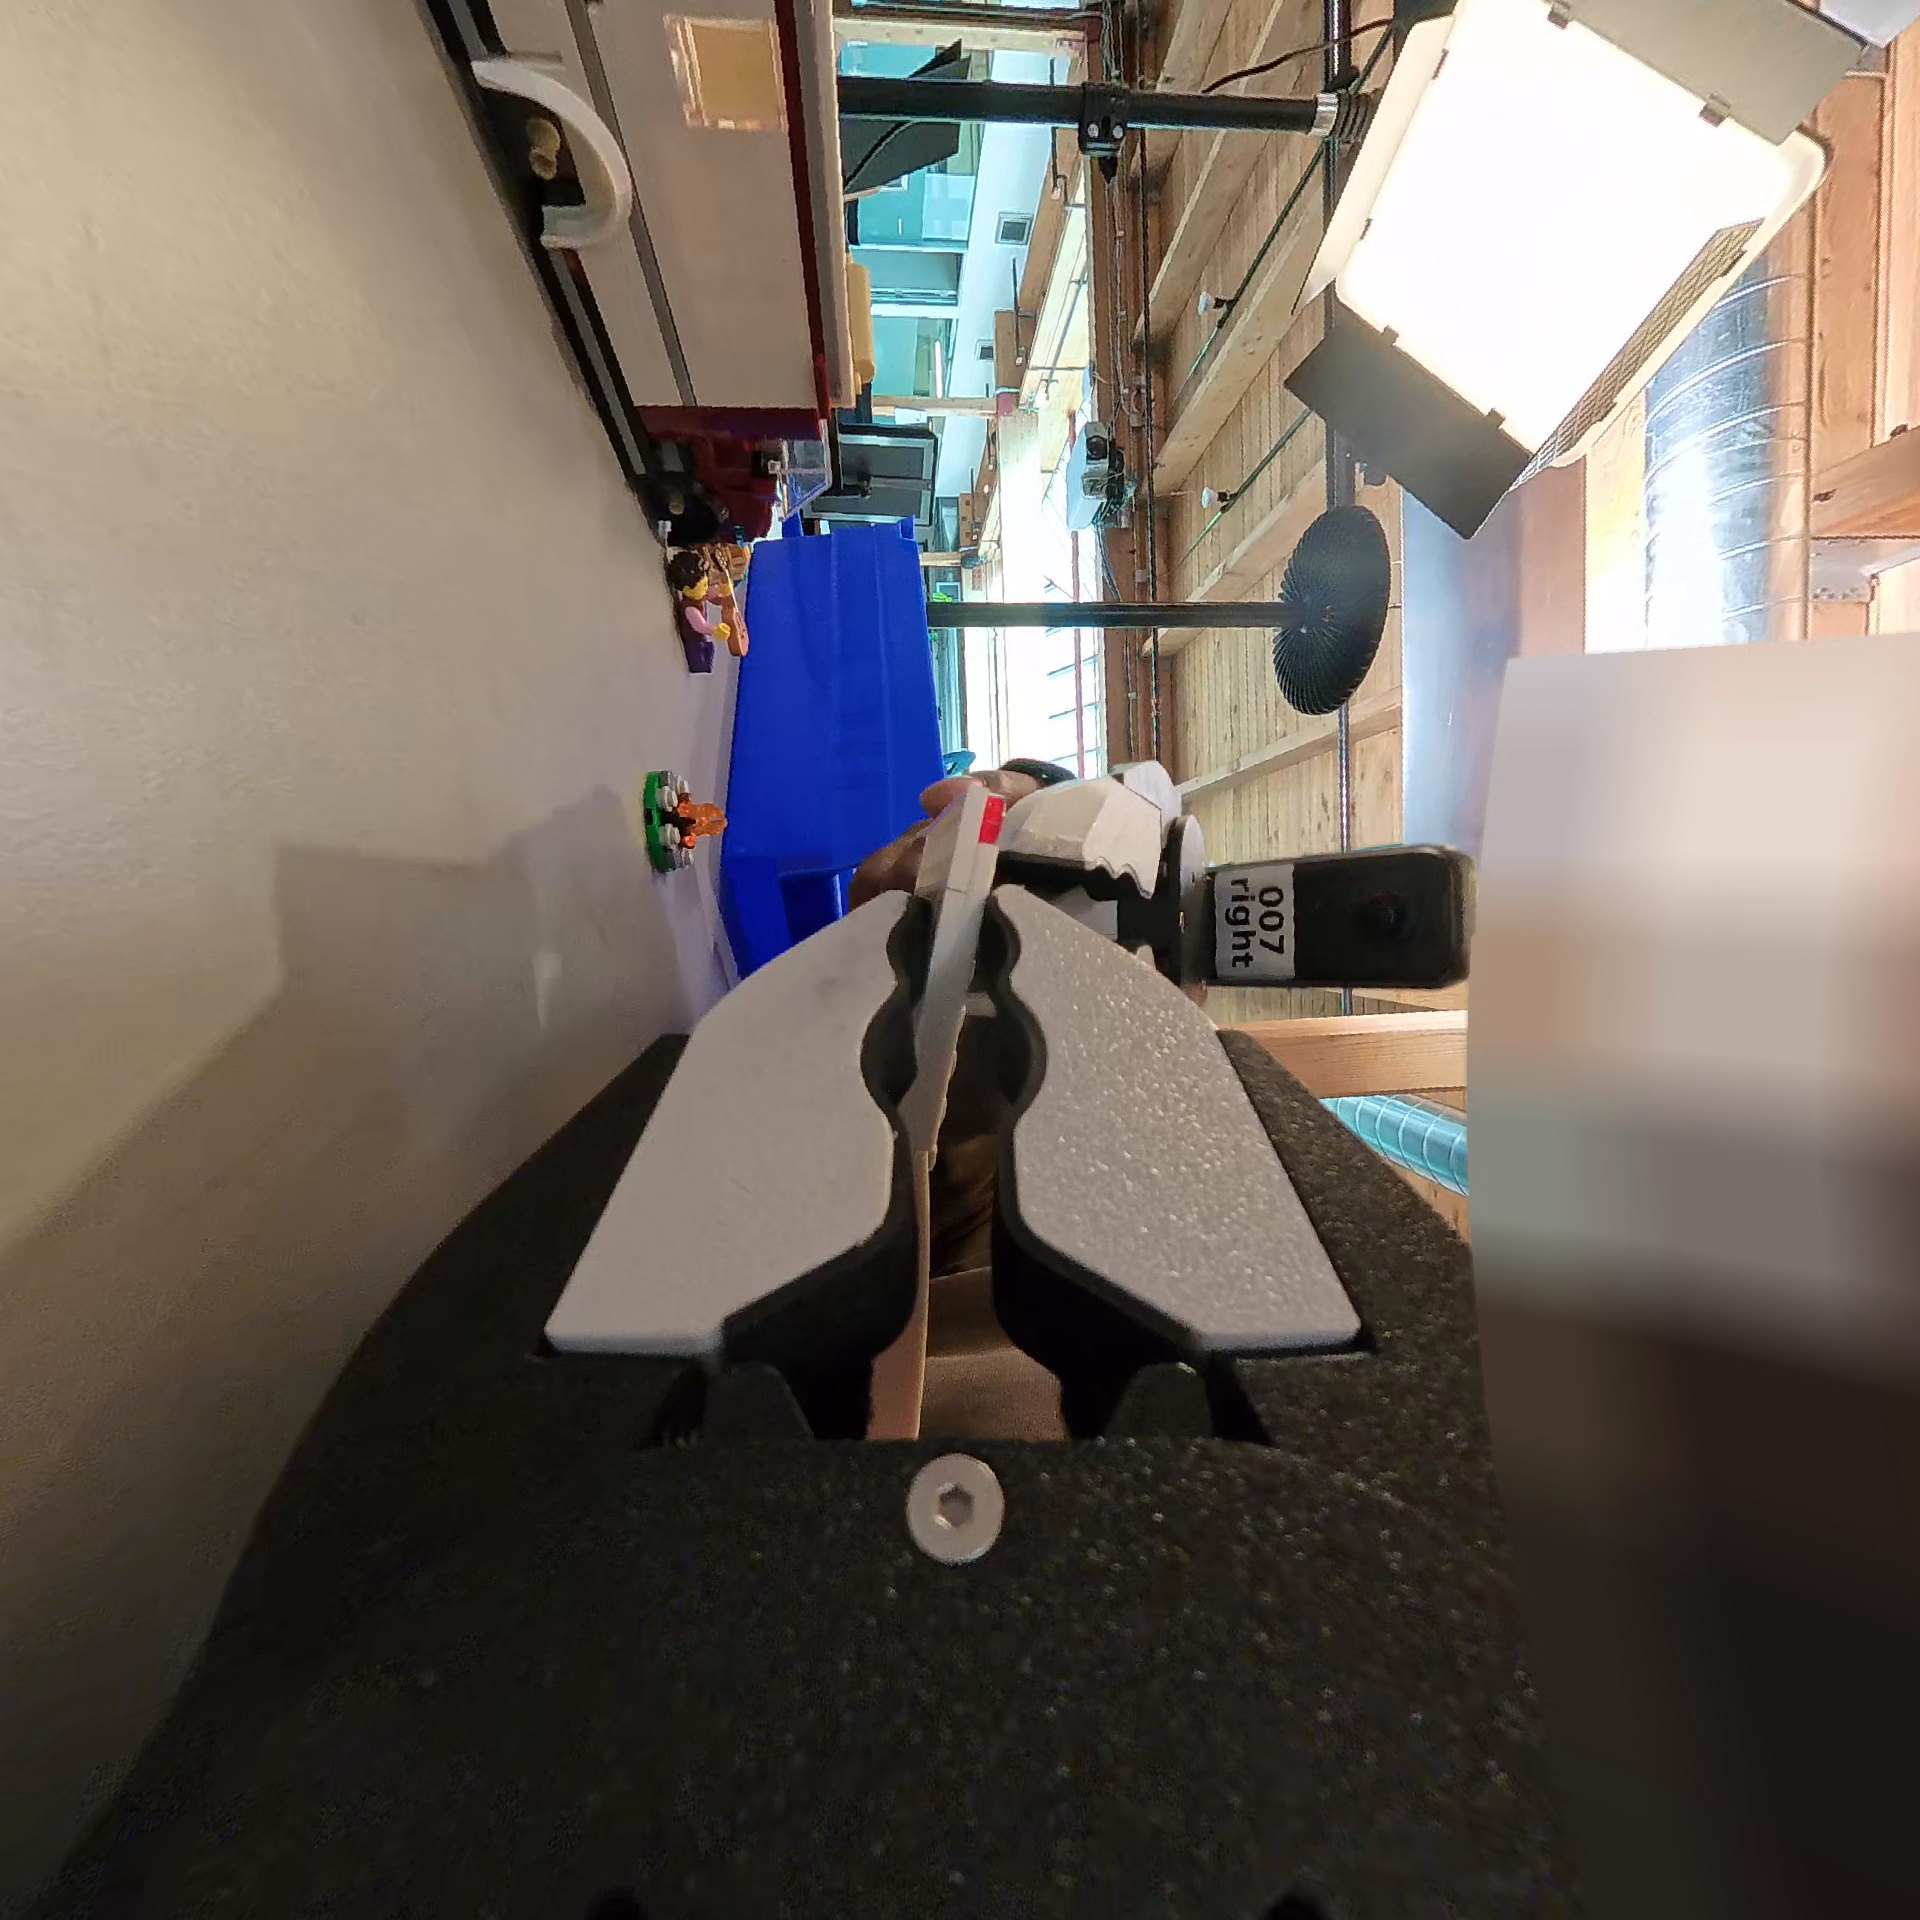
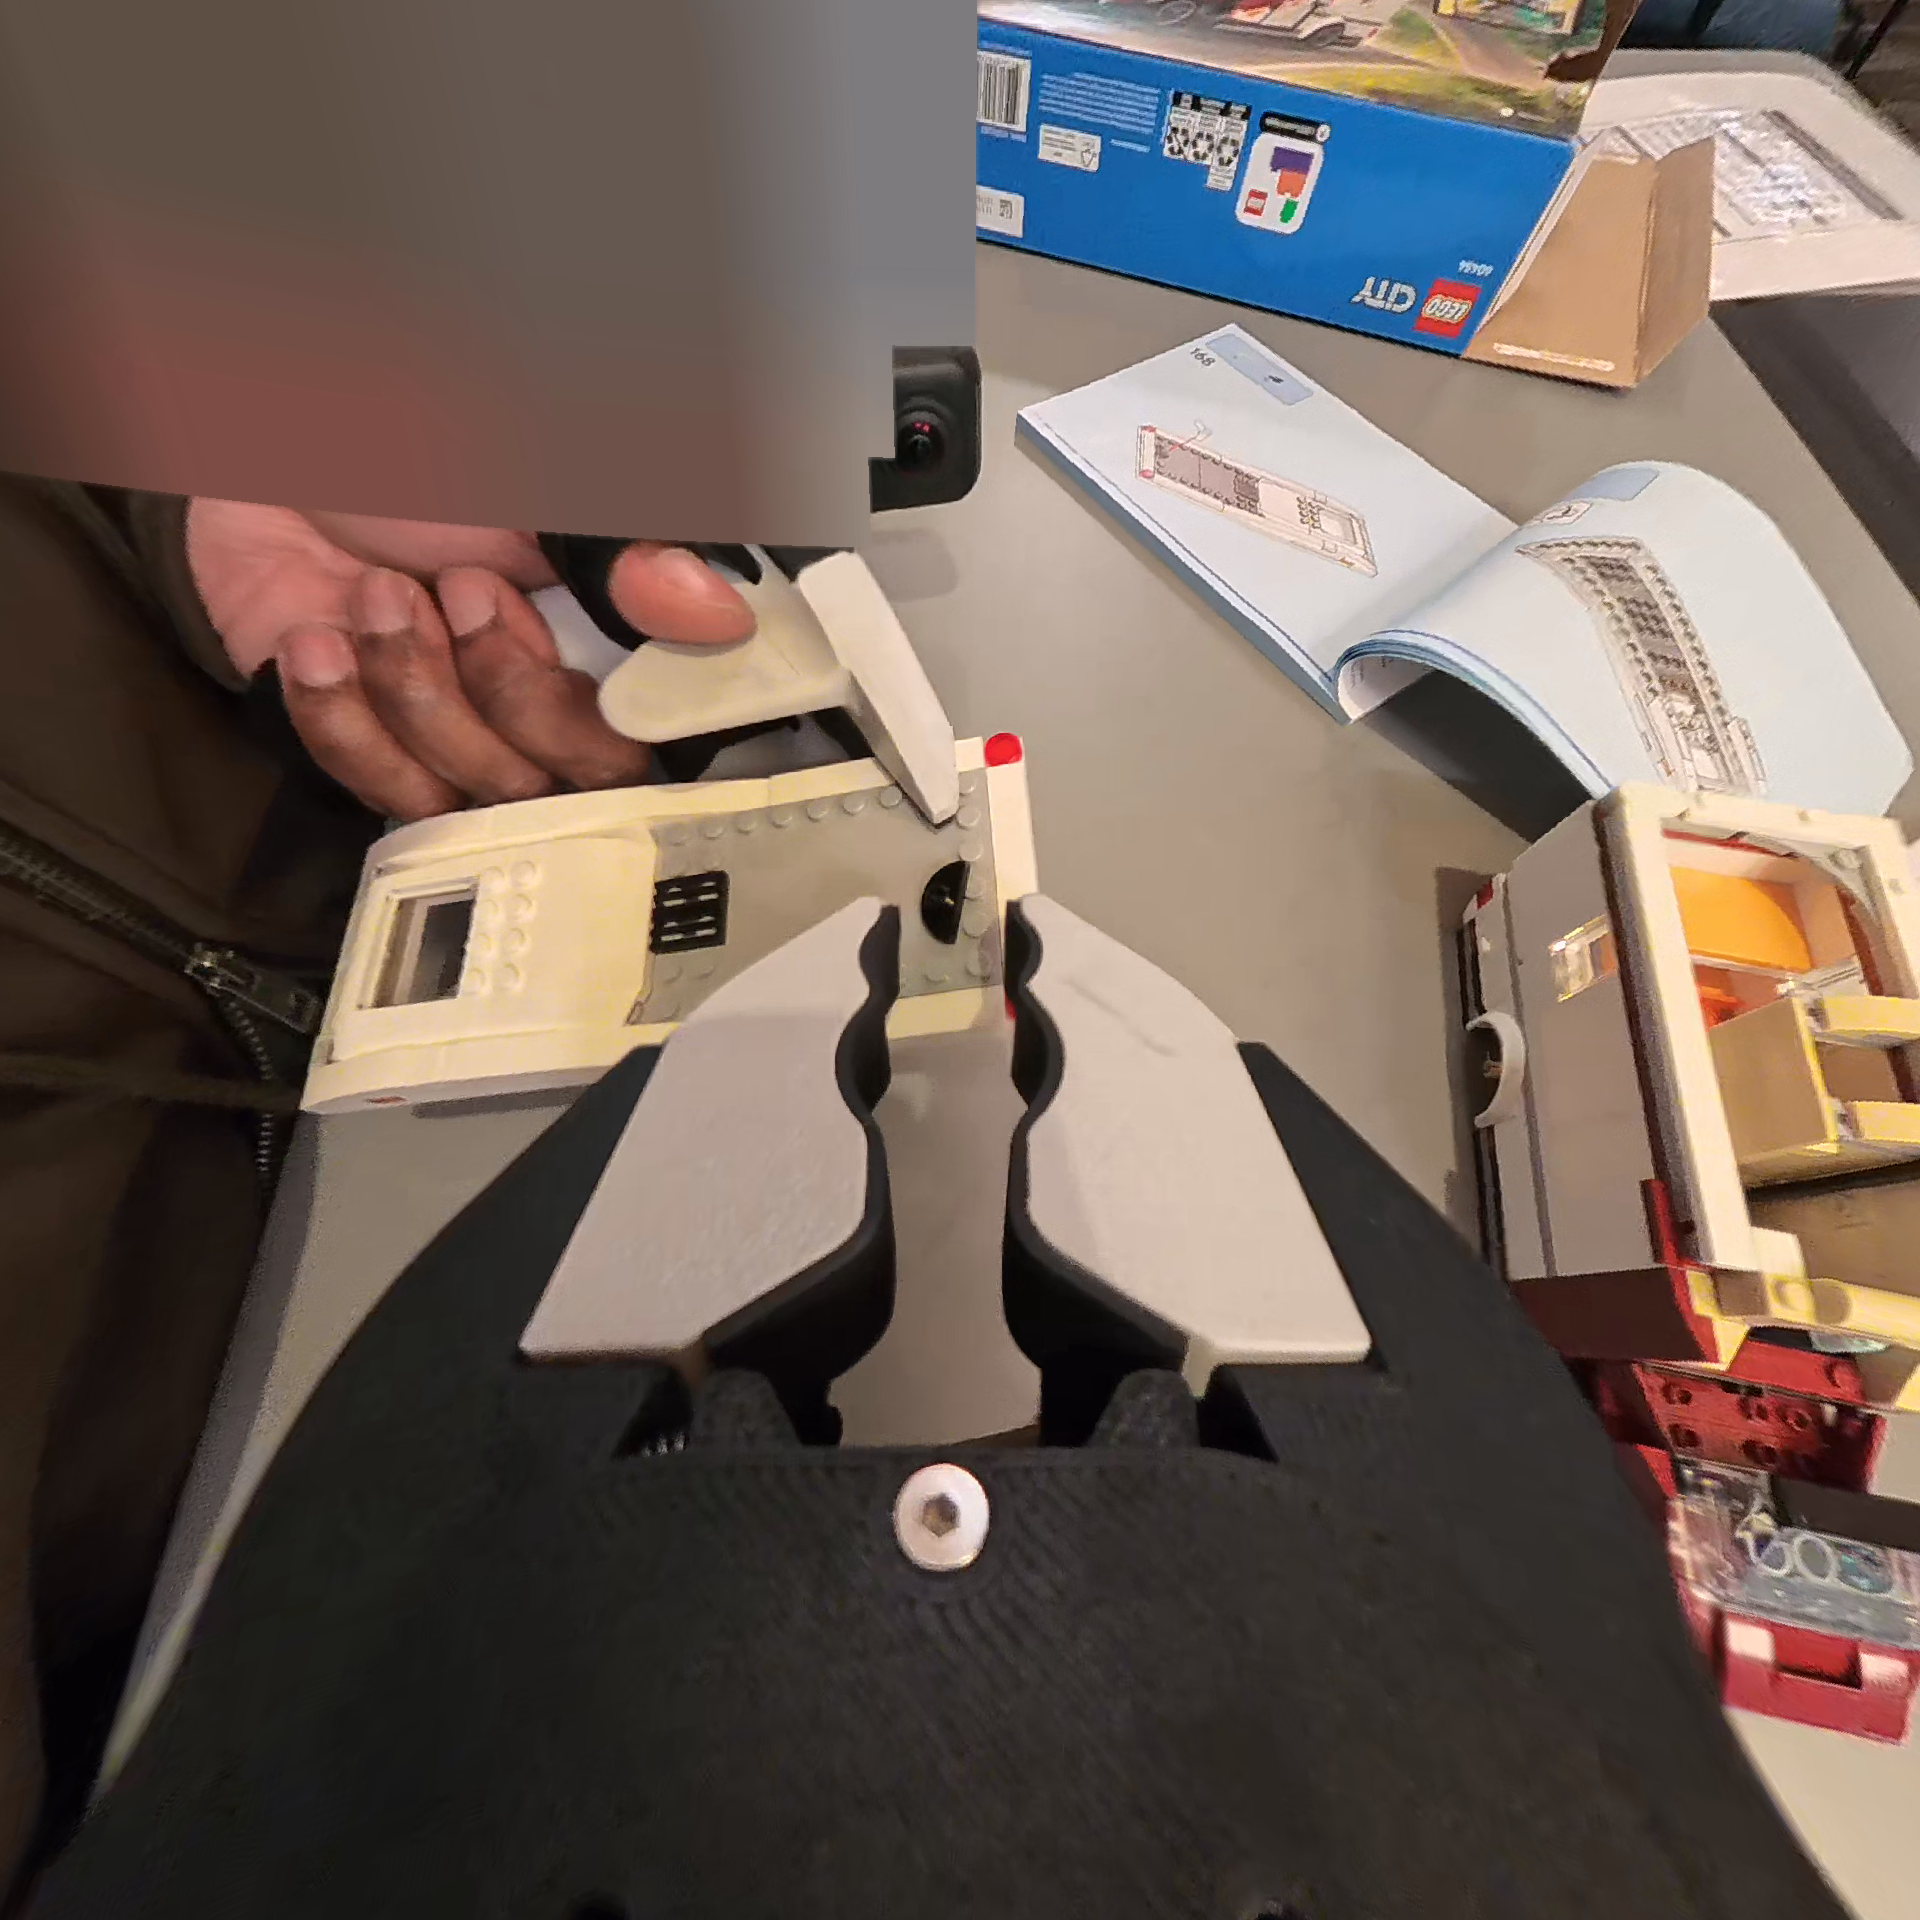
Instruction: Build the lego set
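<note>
A long white and grey brick-built roof panel (image 2: 520, 935) is held just above the grey table (image 2: 1226, 935). My left gripper (image 1: 951, 914) is shut on the panel's end (image 1: 961, 862), which I see edge-on with a red stud (image 1: 990, 821) at its corner. In the right wrist view the left gripper's fingertip (image 2: 894, 727) presses on the panel's far edge beside the red stud (image 2: 1003, 748). My right gripper (image 2: 951, 925) is open over the panel's near end. A small black dish piece (image 2: 948, 902) sits on the grey plate between its fingertips, untouched. A hand (image 2: 416, 665) holds the left gripper.
A partly built camper body (image 2: 1714, 1091) stands at the right. An open instruction booklet (image 2: 1351, 540) and a blue box (image 2: 1299, 208) lie behind. In the left wrist view a blue bin (image 1: 831, 727), a minifigure (image 1: 707, 613) and a green campfire piece (image 1: 675, 821) stand on the table. Less than 4 cm separates the two grippers' tips.
</note>
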